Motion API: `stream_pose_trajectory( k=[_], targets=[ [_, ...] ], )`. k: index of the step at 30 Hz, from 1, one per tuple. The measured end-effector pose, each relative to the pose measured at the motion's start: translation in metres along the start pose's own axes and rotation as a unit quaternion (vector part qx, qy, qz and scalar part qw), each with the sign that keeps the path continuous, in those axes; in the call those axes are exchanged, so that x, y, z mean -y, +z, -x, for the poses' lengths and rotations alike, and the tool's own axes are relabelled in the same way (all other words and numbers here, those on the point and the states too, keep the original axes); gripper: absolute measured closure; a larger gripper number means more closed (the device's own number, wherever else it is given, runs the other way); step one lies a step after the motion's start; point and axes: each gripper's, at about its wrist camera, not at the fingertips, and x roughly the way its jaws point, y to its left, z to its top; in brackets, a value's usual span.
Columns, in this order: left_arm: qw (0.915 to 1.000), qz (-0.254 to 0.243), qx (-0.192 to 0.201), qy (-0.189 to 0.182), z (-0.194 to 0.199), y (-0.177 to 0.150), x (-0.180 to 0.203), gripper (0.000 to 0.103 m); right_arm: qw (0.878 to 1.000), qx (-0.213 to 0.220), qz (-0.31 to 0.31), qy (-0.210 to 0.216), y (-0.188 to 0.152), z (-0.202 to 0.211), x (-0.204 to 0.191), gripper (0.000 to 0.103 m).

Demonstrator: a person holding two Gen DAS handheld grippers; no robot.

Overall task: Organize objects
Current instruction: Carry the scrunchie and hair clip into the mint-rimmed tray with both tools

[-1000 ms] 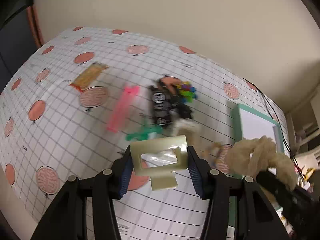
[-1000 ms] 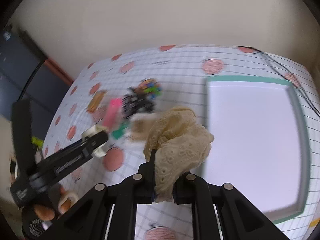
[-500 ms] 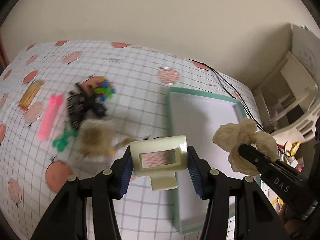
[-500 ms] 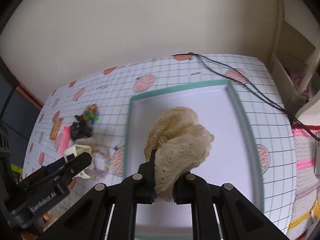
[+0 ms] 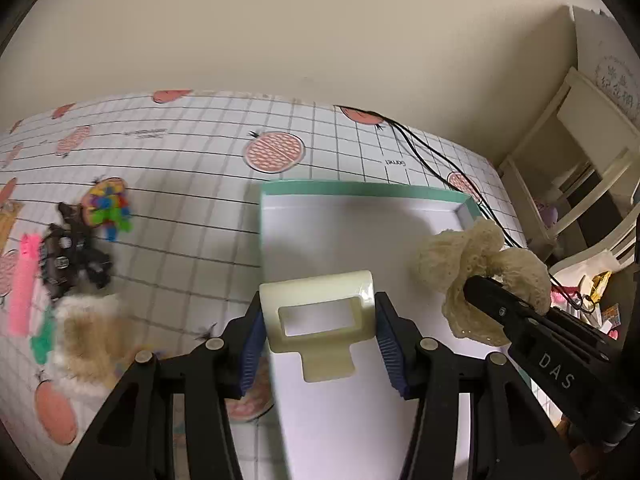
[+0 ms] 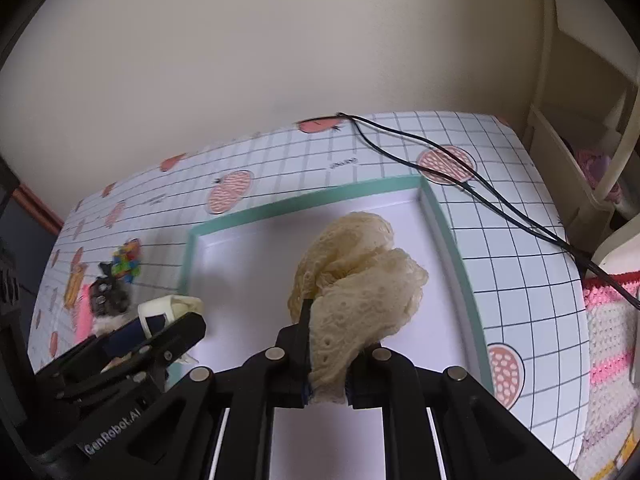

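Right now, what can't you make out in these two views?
- Furry item, left wrist: motion-blurred, identity unclear.
- Black clip pile, left wrist: blurred, count unclear.
- Tray near edge, both views: hidden by grippers.
- Scrunchie height above tray: cannot tell.

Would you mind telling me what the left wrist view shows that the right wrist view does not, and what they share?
Only the left wrist view shows the rectangular window through the cream hair clip, a green item beside the pink clip, and the right gripper side-on.

Only the right wrist view shows the pink crocheted cloth at the table's right edge, and the left gripper from the side.

Both show the green-rimmed tray, the lace scrunchie, the black cable and the colourful pile.
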Motion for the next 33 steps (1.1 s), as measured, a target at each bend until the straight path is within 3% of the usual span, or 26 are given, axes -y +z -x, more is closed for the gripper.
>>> stream_pose_trajectory(
  k=[16, 22, 25, 29, 33],
  targets=[
    [0.9989, -0.037, -0.010, 0.028, -0.043, 0.009, 0.020, 0.050, 0.999, -0.033, -0.027, -0.017, 0.002, -0.044, 0.024, 0.091],
    [0.9994, -0.024, -0.016, 0.019, -0.045, 0.009, 0.015, 0.048, 0.999, -0.032, -0.021, -0.017, 0.000, -0.043, 0.026, 0.088],
    [0.9996, -0.019, -0.021, 0.003, -0.044, 0.009, 0.014, 0.043, 0.999, -0.033, -0.020, -0.018, -0.001, -0.042, 0.026, 0.087],
    [0.9994, -0.007, -0.031, -0.012, -0.040, 0.010, 0.010, 0.040, 0.999, -0.033, -0.015, -0.027, 0.001, -0.038, 0.025, 0.068],
    [0.9991, -0.006, -0.039, -0.014, -0.036, 0.012, 0.008, 0.039, 0.999, -0.037, -0.014, -0.023, 0.004, -0.033, 0.027, 0.066]
  ],
)
